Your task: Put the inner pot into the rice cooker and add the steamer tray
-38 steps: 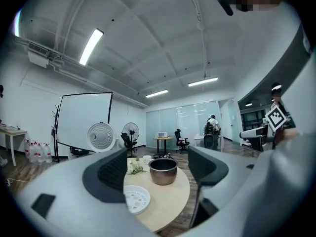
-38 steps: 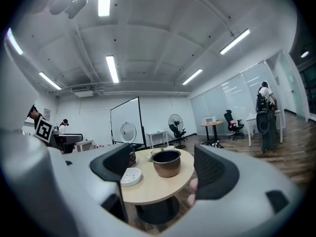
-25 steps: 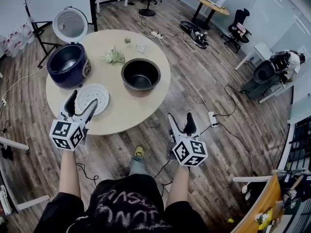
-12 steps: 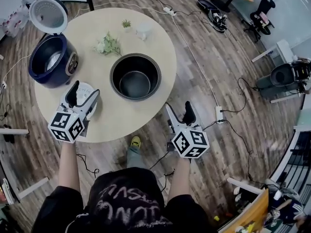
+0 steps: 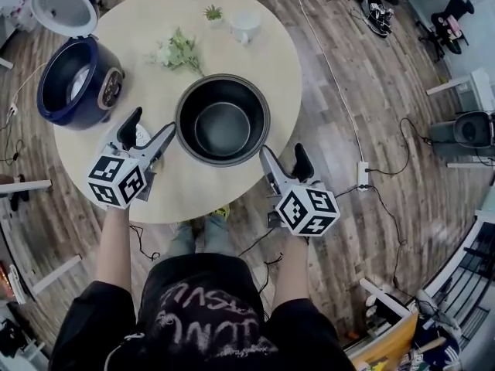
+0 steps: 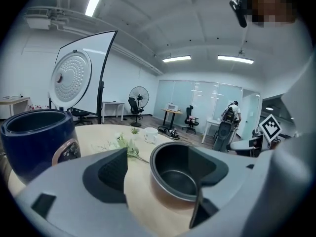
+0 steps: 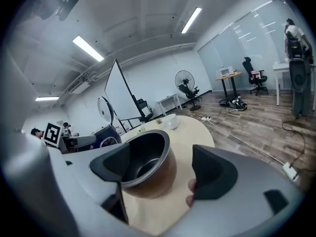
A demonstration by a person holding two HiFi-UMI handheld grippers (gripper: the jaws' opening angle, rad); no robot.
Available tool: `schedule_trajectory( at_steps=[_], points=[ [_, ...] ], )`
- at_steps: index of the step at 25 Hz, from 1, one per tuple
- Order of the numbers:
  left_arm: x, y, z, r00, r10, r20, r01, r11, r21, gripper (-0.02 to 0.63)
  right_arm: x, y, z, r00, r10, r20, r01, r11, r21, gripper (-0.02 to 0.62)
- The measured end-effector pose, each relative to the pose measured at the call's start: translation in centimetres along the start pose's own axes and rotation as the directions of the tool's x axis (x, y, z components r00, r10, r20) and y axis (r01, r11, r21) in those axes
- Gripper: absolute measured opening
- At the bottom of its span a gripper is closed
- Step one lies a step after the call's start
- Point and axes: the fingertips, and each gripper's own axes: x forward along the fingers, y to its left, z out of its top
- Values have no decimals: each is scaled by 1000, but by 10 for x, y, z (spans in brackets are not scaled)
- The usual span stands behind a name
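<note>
- Inner pot (image 5: 223,120) stood upright on the round table (image 5: 263,60), toward its near edge and outside the cooker; its dark inside was empty.
- Rice cooker (image 5: 77,79), dark blue, sat at the table's far left with its lid (image 5: 63,8) swung up; the well showed a pale bottom and held no pot.
- Steamer tray (image 5: 140,135), white, lay flat on the table left of the pot, mostly covered by the left gripper (image 5: 152,124).
- Left gripper: jaws spread wide and gripping nothing, with the right jaw's tip just beside the pot's left rim; contact could not be told.
- Right gripper (image 5: 281,151): jaws spread wide, empty, at the table's near edge just right of the pot.
- White cup (image 5: 245,26) and a leafy sprig (image 5: 178,51) lay at the far side.
</note>
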Motion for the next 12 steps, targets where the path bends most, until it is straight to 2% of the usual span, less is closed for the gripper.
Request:
schedule_trajectory(
  at_steps=[6,12],
  points=[
    [39,10,-17,997,-23,-74,21,999,-26,380,38,2,-7,996,1,-87,-1,1000,-2,399],
    [78,11,-36,984,-56,-169,52,998,-25,379,74,4,-21,983,3,-183,-1,1000,7,399]
  ],
)
